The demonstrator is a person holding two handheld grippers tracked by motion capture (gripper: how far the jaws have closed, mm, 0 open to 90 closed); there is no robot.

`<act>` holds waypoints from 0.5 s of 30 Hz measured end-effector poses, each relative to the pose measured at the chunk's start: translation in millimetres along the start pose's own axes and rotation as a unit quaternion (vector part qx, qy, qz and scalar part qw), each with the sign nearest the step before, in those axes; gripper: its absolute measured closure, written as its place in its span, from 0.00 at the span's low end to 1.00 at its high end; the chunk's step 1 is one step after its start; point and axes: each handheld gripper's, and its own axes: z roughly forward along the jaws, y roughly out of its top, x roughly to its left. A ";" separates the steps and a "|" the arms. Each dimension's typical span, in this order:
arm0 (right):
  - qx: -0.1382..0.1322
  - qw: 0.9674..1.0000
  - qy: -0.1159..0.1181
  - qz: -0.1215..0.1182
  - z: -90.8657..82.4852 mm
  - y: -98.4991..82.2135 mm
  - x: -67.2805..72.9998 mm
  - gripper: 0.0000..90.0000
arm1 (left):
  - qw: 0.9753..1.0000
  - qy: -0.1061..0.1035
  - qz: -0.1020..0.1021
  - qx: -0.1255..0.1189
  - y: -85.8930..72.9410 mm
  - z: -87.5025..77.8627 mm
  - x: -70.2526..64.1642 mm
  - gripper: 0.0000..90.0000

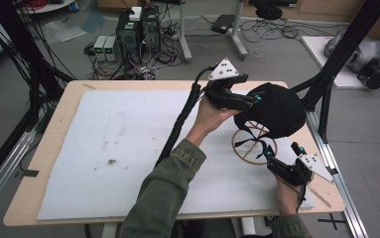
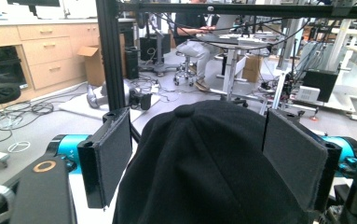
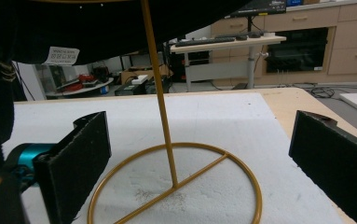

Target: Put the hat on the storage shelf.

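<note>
A black cap (image 1: 277, 111) sits on top of a gold wire stand (image 1: 254, 144) at the right of the white mat. My left gripper (image 1: 253, 99) is level with the cap's left side, held in a hand. In the left gripper view its black pads (image 2: 108, 154) stand wide on either side of the cap (image 2: 204, 158) without pressing on it. My right gripper (image 1: 282, 152) is low at the front right, aimed at the stand. Its open jaws frame the gold pole (image 3: 160, 93) and the ring base (image 3: 176, 186), and the cap's underside (image 3: 73, 28) hangs above.
A white foam mat (image 1: 128, 144) covers most of the wooden table (image 1: 53, 148). A black frame post (image 1: 326, 84) rises just right of the cap. Computers and cables (image 1: 138, 34) lie on the floor beyond the far edge.
</note>
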 end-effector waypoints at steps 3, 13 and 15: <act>0.000 1.000 -0.001 0.000 -0.2 0.1 0.2 0.05 | 1.000 0.006 0.000 -0.002 -0.9 -6.8 1.9 0.26; -0.001 1.000 -0.005 -0.001 -0.4 -0.2 0.7 0.05 | 0.999 0.038 0.005 -0.019 -10.2 -38.0 6.4 0.25; -0.001 1.000 -0.004 -0.002 -0.2 -0.4 0.6 0.05 | 0.999 0.048 0.006 -0.026 -14.6 -46.4 7.1 0.25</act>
